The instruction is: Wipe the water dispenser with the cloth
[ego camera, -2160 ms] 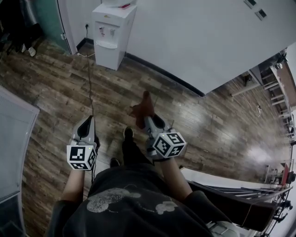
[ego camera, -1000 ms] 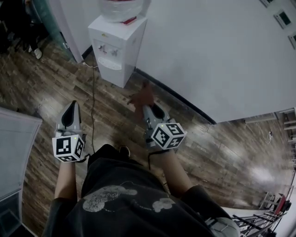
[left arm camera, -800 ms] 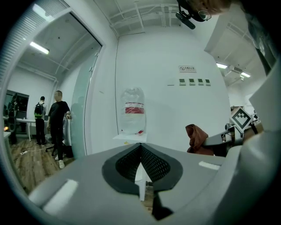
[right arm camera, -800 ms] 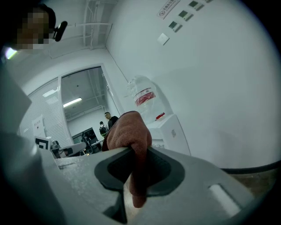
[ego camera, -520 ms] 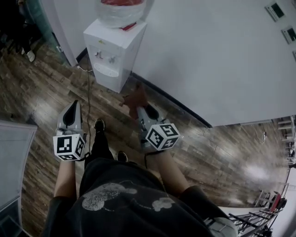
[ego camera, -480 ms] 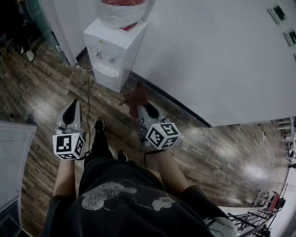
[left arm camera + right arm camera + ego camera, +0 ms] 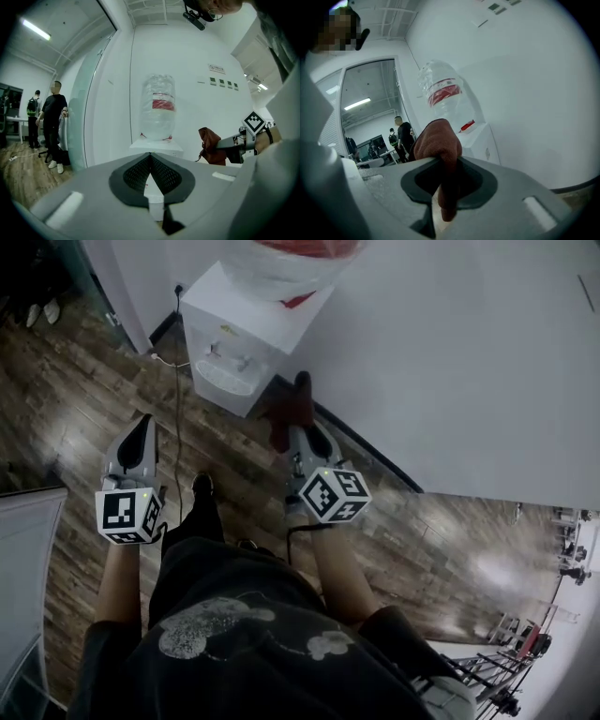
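While aloft, cloth [image 7: 437,140] in right gripper [image 7: 446,182]

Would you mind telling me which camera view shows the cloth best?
The right gripper view: the cloth fills the middle, pinched in the right tool. The left gripper view shows it small, hanging whole; the head view, a dark bunch near the water dispenser.

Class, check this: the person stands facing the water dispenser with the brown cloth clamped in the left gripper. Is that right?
Not quite: the brown cloth is clamped in the right gripper, as the right gripper view shows. The person does face the water dispenser.
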`<action>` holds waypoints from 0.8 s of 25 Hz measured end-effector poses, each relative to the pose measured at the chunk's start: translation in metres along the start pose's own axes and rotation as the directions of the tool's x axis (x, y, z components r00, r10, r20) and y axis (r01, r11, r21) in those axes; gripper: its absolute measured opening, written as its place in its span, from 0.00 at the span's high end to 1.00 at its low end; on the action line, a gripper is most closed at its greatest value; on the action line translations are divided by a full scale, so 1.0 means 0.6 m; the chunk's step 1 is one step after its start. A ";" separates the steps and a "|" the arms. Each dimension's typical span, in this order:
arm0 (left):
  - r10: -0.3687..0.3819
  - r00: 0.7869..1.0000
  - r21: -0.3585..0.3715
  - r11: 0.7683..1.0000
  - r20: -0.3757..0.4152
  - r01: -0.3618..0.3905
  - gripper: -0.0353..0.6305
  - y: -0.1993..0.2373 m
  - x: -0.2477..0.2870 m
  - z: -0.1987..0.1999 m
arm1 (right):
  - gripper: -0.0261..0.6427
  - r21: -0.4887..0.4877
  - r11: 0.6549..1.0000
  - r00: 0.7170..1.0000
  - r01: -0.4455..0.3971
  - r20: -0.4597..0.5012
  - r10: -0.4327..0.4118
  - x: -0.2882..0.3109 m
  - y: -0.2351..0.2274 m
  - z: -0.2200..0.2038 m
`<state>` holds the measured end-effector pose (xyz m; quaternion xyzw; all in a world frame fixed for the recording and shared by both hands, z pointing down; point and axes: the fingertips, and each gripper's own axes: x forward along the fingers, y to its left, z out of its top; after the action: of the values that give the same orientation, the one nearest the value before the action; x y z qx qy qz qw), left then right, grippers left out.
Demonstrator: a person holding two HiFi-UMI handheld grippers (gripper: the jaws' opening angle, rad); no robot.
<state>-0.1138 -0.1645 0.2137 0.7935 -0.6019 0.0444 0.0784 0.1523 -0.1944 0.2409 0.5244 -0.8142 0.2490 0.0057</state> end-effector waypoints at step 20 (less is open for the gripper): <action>-0.131 0.986 -0.018 0.991 -0.106 0.130 0.92 0.066 0.203 -0.049 | 0.87 -0.126 0.989 0.989 0.080 -0.115 -0.095 0.201 -0.035 -0.050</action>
<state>-0.1183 -0.2850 0.2652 0.8271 -0.5440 0.0784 0.1178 0.1084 -0.2918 0.3085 0.5423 -0.8021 0.2301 0.0977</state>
